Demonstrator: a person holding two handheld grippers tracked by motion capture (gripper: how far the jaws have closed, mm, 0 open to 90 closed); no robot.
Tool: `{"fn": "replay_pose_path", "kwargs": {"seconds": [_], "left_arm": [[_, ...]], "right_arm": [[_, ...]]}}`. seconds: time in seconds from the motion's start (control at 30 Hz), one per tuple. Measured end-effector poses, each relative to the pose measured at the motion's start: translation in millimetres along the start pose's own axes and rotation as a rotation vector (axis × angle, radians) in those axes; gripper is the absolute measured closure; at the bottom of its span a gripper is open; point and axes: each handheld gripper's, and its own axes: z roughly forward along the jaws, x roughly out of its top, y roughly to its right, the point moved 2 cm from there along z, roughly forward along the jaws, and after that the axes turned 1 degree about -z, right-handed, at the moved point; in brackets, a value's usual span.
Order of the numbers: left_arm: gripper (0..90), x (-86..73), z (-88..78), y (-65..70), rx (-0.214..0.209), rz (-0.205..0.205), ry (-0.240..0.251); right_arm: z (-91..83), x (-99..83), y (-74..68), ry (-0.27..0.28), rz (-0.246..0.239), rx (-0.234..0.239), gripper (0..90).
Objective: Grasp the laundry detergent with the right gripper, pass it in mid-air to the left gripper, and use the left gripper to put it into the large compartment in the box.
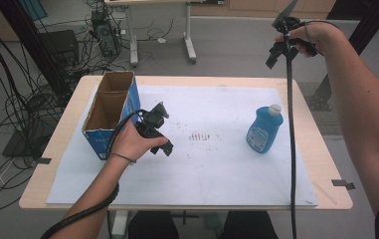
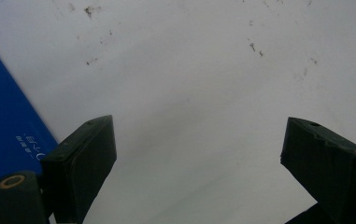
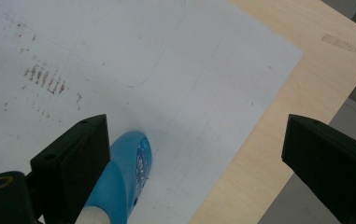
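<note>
Blue bottle (image 1: 264,130) with white cap, upright on the white sheet (image 1: 217,169), right of middle, well apart from both grippers. In the right gripper view, same bottle (image 3: 128,175) seen from above, partly behind the left-hand jaw, not between the pads.

Right gripper (image 1: 278,54) held high beyond the table's far right corner, jaws spread wide, nothing clasped; cable hanging straight down across the sheet.

Left gripper (image 1: 163,130) low over the sheet's left part, just beside the open blue cardboard box (image 1: 108,112), jaws released and wide apart, nothing between them. In the left gripper view, bare sheet (image 2: 189,116) with small dark specks between the jaws, blue box wall (image 2: 5,126) at the left edge.

Light wooden table (image 1: 326,164) beneath the sheet.
</note>
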Motion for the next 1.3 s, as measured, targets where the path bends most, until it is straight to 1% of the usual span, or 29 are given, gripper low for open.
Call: {"fn": "replay_pose_path", "kwargs": {"seconds": [0.03, 0.17, 0.23, 0.37, 0.57, 0.7, 0.8, 0.93, 0.97, 1.0, 1.03, 1.1, 1.3], "left_arm": [[10.8, -0.1, -0.5, -0.1, 0.0, 0.0, 0.003], [10.8, 0.0, -1.6, -0.3, -0.003, -0.006, 0.008], [10.8, 0.1, -1.7, -0.2, -0.002, -0.004, 0.006], [10.8, 0.0, -2.1, 1.2, -0.001, -0.002, 0.003], [10.8, -0.3, -2.6, 2.2, -0.003, -0.003, 0.001], [10.8, -0.5, -3.5, 3.3, -0.005, -0.001, 0.002], [10.8, -1.2, -2.7, 4.6, -0.008, 0.001, 0.001], [10.8, -2.4, -1.7, 5.9, -0.01, 0.004, -0.006], [10.8, -2.8, -1.4, 6.1, -0.009, 0.006, -0.006], [10.8, -3.1, -1.1, 6.3, -0.014, 0.005, -0.006], [10.8, -3.3, -0.8, 6.2, -0.015, 0.007, -0.005], [10.8, -4.0, 0.1, 6.7, -0.013, 0.003, -0.006], [10.7, -5.6, 0.0, 10.3, -0.017, 0.002, -0.004]], "right_arm": [[-0.7, -1.6, -0.1, 0.006, 0.001, 0.005, 7.7], [-1.5, -5.3, 0.0, 0.005, -0.001, 0.002, 7.7], [-3.1, -8.4, 0.6, 0.018, 0.006, 0.014, 7.7], [-6.3, -12.8, 0.8, 0.025, 0.012, 0.026, 7.7], [-11.6, -20.9, -0.4, 0.035, 0.008, 0.023, 7.7], [-13.0, -26.7, -1.8, 0.036, 0.003, 0.027, 7.7], [-15.0, -31.3, -3.4, 0.032, -0.002, 0.02, 7.6], [-20.4, -37.6, -7.8, 0.035, -0.015, 0.017, 7.5], [-23.9, -41.2, -11.7, 0.042, -0.02, 0.03, 7.5], [-23.9, -41.2, -11.7, 0.042, -0.02, 0.03, 7.5], [-27.4, -44.7, -15.7, 0.05, -0.029, 0.042, 7.5], [-29.4, -46.7, -17.9, 0.056, -0.029, 0.043, 7.4], [-37.7, -58.1, -28.6, 0.073, -0.048, 0.03, 7.6]]}}
